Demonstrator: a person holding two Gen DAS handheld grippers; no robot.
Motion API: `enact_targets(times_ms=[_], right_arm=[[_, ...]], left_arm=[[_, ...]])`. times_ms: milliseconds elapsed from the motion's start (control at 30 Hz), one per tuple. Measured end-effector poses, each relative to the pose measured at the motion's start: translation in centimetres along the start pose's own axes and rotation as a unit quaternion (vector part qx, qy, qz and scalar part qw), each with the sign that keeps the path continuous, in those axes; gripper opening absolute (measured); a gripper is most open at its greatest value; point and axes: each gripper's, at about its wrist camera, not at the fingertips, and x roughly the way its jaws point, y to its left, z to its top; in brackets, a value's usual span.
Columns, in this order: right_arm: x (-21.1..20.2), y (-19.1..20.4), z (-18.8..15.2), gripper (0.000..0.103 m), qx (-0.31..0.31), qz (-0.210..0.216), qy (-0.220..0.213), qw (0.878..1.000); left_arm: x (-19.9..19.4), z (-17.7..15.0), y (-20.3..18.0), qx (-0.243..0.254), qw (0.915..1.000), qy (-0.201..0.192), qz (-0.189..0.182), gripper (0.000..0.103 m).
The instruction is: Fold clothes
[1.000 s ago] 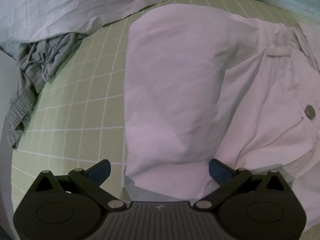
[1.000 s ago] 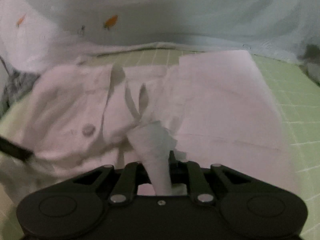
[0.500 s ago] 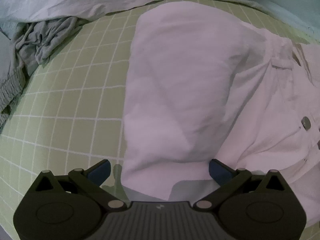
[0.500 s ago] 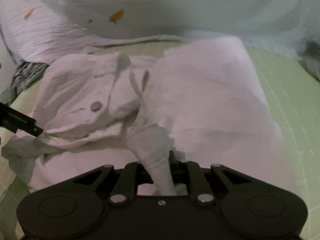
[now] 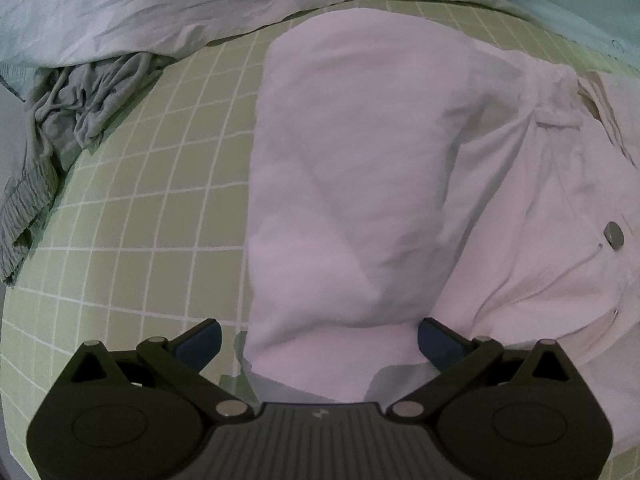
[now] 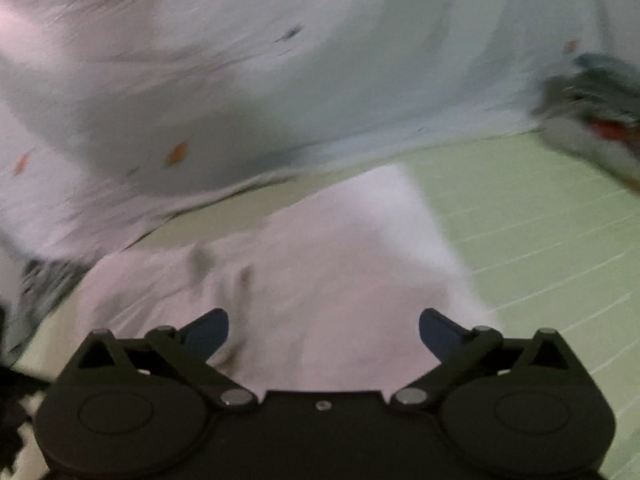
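Hovering wide open, left hand-held gripper (image 5: 318,334) and right hand-held gripper (image 6: 324,326) hold nothing. White trousers (image 5: 360,160) lie folded on the green grid mat (image 5: 140,208): soft, light, floppy cotton. Best pinched at waistband or hem corners, I'd say.

One white garment (image 5: 360,184); two tongs (image 5: 318,338) (image 6: 324,330)

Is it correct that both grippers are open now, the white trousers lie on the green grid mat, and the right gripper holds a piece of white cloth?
Not quite. The right gripper holds nothing: the right wrist view shows its jaws spread above the white trousers. The left gripper is open too, and the trousers lie on the green grid mat.
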Motion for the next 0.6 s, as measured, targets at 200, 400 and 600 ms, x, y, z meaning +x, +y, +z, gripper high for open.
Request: enact_targets(times_ms=[200, 400, 600], right_arm=[[4.2, -4.0, 0.3, 0.103, 0.016, -0.054, 0.041, 0.998], [6.9, -6.3, 0.0, 0.103, 0.036, -0.069, 0.074, 0.994], [7.6, -5.3, 0.4, 0.096, 0.013, -0.079, 0.086, 0.993]], left_arm=[[-0.1, 0.0, -0.2, 0.001, 1.0, 0.0, 0.002, 0.103], [-0.3, 0.0, -0.5, 0.003, 1.0, 0.0, 0.007, 0.103], [-0.1, 0.0, -0.5, 0.002, 0.9999, 0.0, 0.011, 0.103]])
